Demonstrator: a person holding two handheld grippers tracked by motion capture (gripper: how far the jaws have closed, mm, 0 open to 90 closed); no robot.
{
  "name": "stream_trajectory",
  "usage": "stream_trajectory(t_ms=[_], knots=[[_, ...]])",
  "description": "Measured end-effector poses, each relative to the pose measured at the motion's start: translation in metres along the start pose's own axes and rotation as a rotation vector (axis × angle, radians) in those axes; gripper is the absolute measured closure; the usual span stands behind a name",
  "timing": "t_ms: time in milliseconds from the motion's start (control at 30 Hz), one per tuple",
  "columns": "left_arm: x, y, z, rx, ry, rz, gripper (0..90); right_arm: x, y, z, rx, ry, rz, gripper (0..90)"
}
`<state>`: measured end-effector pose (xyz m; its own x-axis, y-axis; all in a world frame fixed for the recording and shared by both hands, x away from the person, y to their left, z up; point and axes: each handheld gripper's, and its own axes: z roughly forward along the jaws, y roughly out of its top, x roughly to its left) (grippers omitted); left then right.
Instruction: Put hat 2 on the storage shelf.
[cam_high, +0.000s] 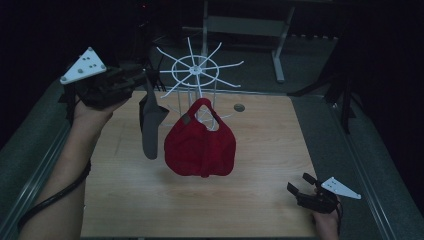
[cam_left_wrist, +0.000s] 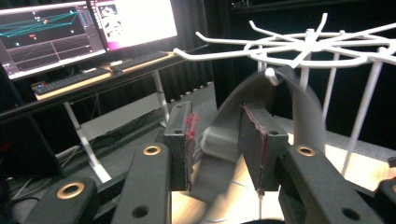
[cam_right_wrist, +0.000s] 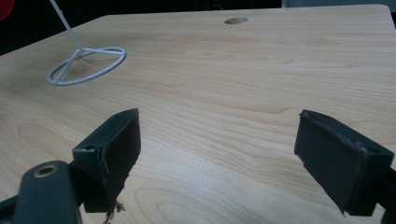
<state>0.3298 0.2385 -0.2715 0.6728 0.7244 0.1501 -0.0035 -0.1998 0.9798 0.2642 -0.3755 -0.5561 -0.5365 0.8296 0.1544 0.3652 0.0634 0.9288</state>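
Observation:
A white wire rack (cam_high: 195, 70) with radial hooks stands at the back of the wooden table (cam_high: 265, 145). A red cap (cam_high: 200, 150) hangs from one of its hooks. My left gripper (cam_high: 142, 82) is raised at the rack's left side, shut on a grey cap (cam_high: 150, 125) that dangles below it. In the left gripper view the grey cap (cam_left_wrist: 289, 102) sits between the pads of the left gripper (cam_left_wrist: 217, 144), and its band arches over a hook tip of the rack (cam_left_wrist: 308, 44). My right gripper (cam_high: 300, 182) rests low at the front right, open, nothing between the jaws of the right gripper (cam_right_wrist: 217, 154).
A round hole (cam_high: 239, 107) is in the table behind the rack. The rack's ring base (cam_right_wrist: 86, 65) rests on the wood. Monitors (cam_left_wrist: 70, 32) and a keyboard stand on a desk beyond the table. Metal rails run along both table sides.

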Motion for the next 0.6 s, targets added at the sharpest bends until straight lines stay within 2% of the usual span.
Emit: stream_trajectory(t_ms=[333, 600], knots=[[0.002, -0.032, -0.017, -0.007, -0.005, -0.035, 66.0, 0.001, 0.0, 0.001, 0.004, -0.002, -0.005, 14.4], [0.0, -0.051, -0.026, -0.002, -0.01, -0.039, 66.0, 0.001, 0.0, 0.001, 0.006, -0.001, -0.007, 14.3]])
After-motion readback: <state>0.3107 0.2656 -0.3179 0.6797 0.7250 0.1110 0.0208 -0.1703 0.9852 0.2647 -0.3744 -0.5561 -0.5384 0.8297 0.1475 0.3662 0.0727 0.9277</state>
